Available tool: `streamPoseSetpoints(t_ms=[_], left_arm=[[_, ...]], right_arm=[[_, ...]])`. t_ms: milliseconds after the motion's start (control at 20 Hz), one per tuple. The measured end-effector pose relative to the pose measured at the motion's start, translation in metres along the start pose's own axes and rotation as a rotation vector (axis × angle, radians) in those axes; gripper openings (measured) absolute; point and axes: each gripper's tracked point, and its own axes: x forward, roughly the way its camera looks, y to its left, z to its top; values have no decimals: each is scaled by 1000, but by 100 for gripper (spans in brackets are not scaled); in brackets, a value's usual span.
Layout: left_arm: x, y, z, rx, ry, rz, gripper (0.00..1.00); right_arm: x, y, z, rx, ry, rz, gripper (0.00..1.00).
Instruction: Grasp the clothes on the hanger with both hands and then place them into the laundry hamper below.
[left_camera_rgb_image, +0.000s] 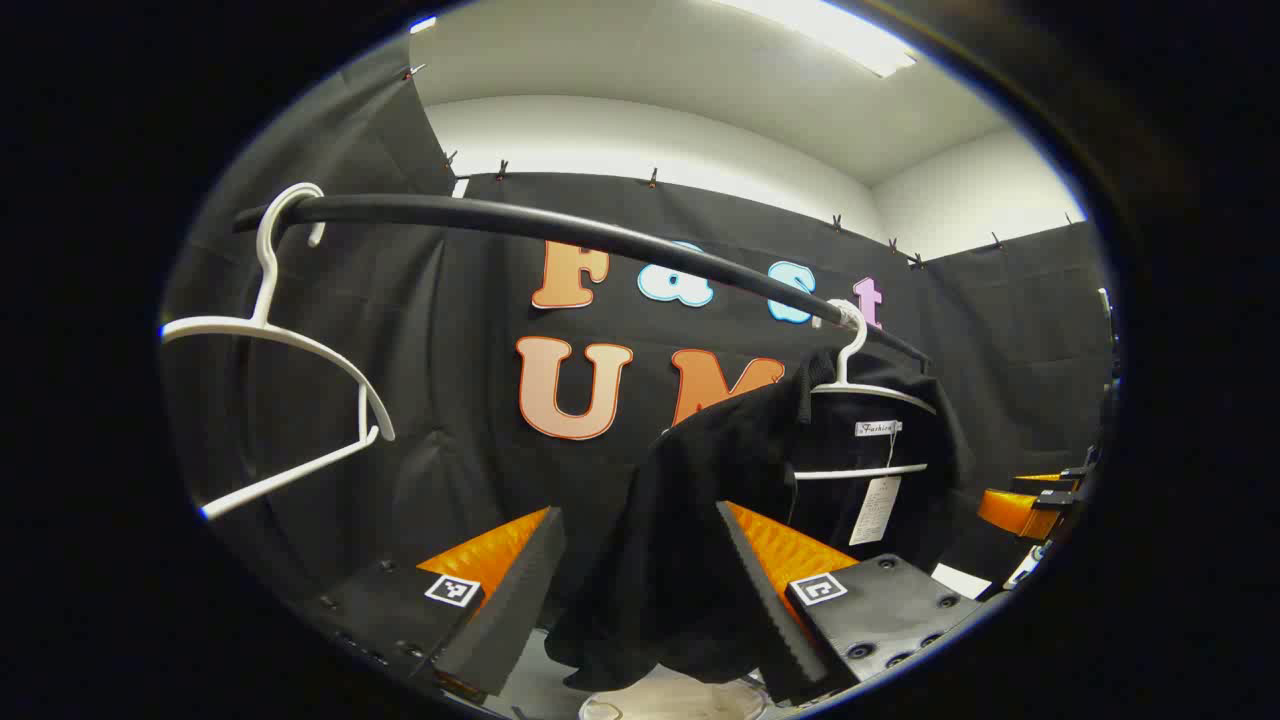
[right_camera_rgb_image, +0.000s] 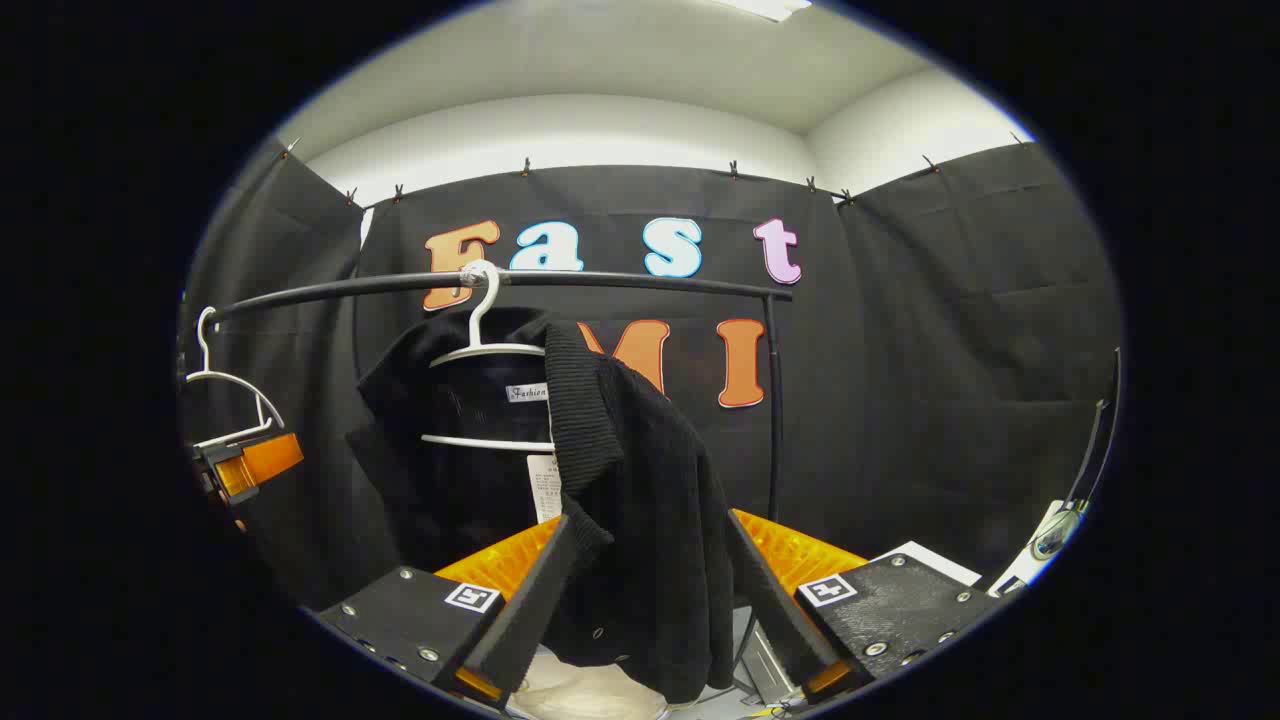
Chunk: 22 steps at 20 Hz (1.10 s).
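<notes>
Between the spread fingers at the bottom of the left gripper view hangs one side of the black garment (left_camera_rgb_image: 690, 520); left gripper (left_camera_rgb_image: 640, 590) stands wide, and whether its pads touch the cloth cannot be told. Same item, right gripper view: right gripper (right_camera_rgb_image: 645, 590) also wide, the other front panel of the black garment (right_camera_rgb_image: 640, 500) draped down between its fingers, contact likewise unclear.

Garment: dark knit, ribbed collar, neck label and paper tag showing; still on its white hanger (right_camera_rgb_image: 485, 350), pulled partly off one shoulder. In the left gripper view that white hanger (left_camera_rgb_image: 860, 390) sits right of centre.

Black rail (right_camera_rgb_image: 500, 282): runs across mid-frame in the right gripper view, post at its right end; arcs from upper left to right as black rail (left_camera_rgb_image: 560, 232) in the left gripper view.

Empty white hanger (left_camera_rgb_image: 290, 340): upper left, well apart from the garment.

Laundry hamper (left_camera_rgb_image: 680, 702): pale rim at bottom centre, directly below the garment; also seen as laundry hamper (right_camera_rgb_image: 585, 692).
</notes>
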Motion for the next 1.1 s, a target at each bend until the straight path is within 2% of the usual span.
streamPoseSetpoints(t_ms=[50,100,150,400,450,650,700,800,900,1100], left_arm=[[0,1,0,5,0,3,93],[0,2,0,11,1,5,96],[-1,2,-2,17,5,7,93],[1,3,-5,36,11,10,93],[1,4,-5,34,13,11,93],[0,5,-6,22,14,16,93],[-1,5,-6,22,12,14,96],[-2,5,-5,25,11,11,96],[-3,4,-4,25,9,8,93],[-1,6,-6,25,14,11,94]], right_arm=[[1,0,1,-6,-3,0,99],[1,1,1,-13,-6,0,99],[3,1,1,-19,-10,0,99],[5,5,1,-57,-31,-1,99],[5,5,2,-66,-36,0,93],[0,5,7,-111,-55,-2,94],[-1,5,7,-121,-58,-2,88],[-2,8,6,-128,-56,3,88],[-2,10,5,-126,-51,10,99],[1,14,-3,-112,-31,19,99]])
